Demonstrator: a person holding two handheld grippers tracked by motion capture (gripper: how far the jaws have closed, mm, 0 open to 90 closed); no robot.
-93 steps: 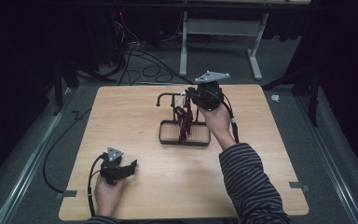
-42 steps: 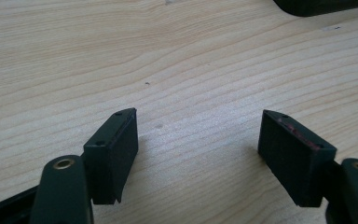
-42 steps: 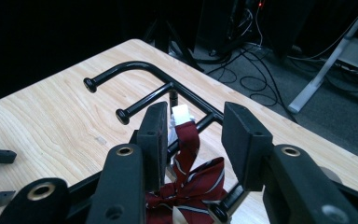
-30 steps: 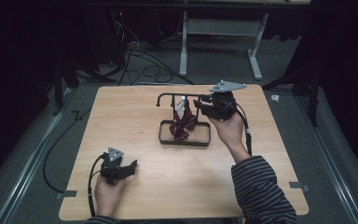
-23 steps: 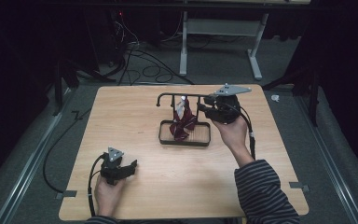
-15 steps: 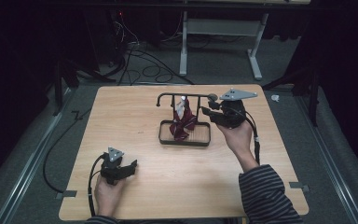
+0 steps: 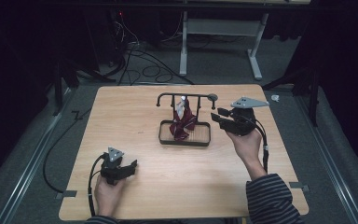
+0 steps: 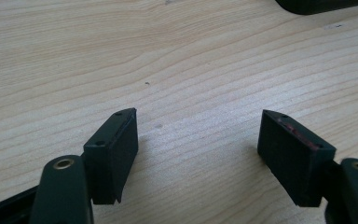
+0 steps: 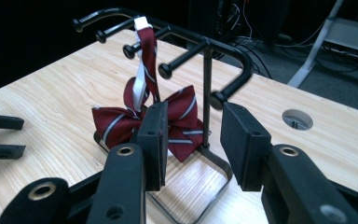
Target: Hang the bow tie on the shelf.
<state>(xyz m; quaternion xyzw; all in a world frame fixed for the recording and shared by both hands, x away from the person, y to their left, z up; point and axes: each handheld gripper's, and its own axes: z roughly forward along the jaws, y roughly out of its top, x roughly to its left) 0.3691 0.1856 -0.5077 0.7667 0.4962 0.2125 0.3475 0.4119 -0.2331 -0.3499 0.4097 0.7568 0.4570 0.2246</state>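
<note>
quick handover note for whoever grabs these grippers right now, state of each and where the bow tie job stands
Left gripper: open, holding nothing, low over the near-left of the light wooden table.
Right gripper: open, holding nothing, just right of the black metal rack, pointed at it.
Dark red striped bow tie: hangs by its white strap from a rack peg, low over the rack's wire base tray.
Done: bow tie is on the rack, no gripper on it.
Left: probably nothing on the bow tie; pull the right gripper clear.
</note>
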